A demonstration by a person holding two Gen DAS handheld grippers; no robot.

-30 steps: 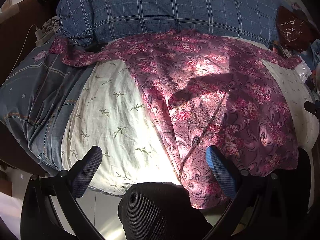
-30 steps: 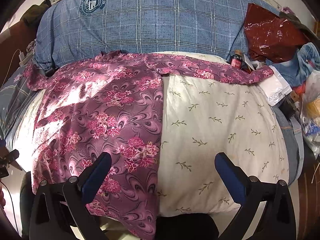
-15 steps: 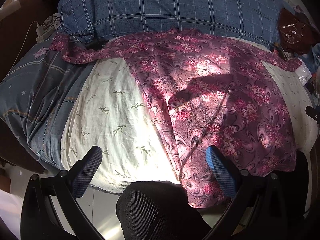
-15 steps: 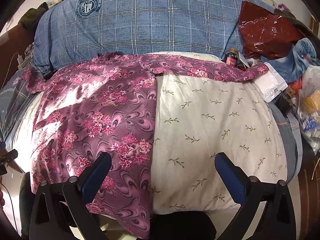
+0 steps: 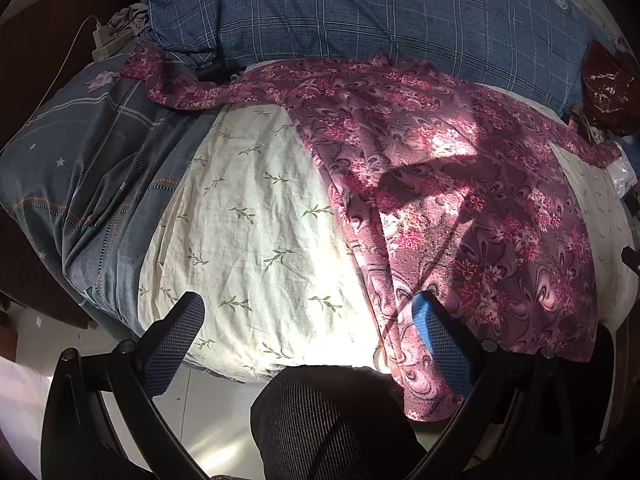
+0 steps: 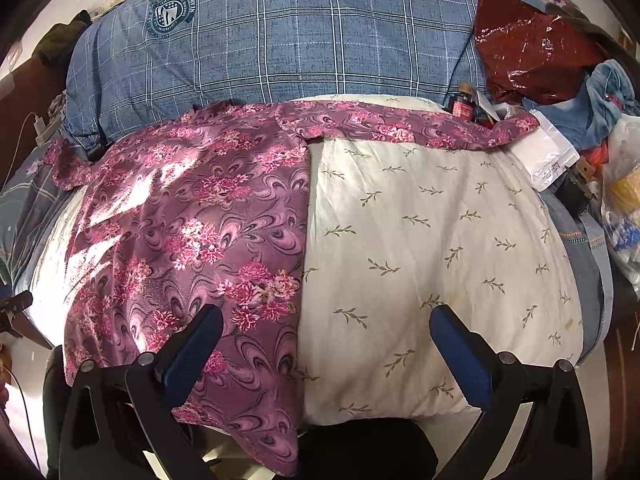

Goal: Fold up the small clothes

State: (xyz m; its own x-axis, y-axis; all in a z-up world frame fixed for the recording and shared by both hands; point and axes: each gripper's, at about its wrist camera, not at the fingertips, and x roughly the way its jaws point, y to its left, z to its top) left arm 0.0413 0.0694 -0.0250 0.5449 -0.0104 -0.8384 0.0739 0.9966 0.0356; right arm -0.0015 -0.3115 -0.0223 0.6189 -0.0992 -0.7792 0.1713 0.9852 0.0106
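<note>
A purple-pink floral shirt [image 5: 460, 200] lies spread flat on a cream leaf-print quilt [image 5: 256, 216], sleeves stretched out to both sides. It also shows in the right wrist view [image 6: 192, 232], with its right sleeve [image 6: 400, 128] lying across the quilt [image 6: 420, 240]. My left gripper [image 5: 308, 312] is open and empty, above the bed's near edge at the shirt's lower left hem. My right gripper [image 6: 326, 324] is open and empty, above the shirt's lower right edge.
A blue plaid pillow [image 6: 280, 40] lies behind the shirt. A dark red plastic bag [image 6: 532, 44], a small bottle [image 6: 464, 106], blue clothes and bags clutter the right side. A charger with cable [image 5: 108, 40] sits far left. A dark-clad knee [image 5: 332, 420] is below the left gripper.
Both views have shifted slightly, the left gripper drifting a little left and back. The shirt has not moved and both grippers stay open.
</note>
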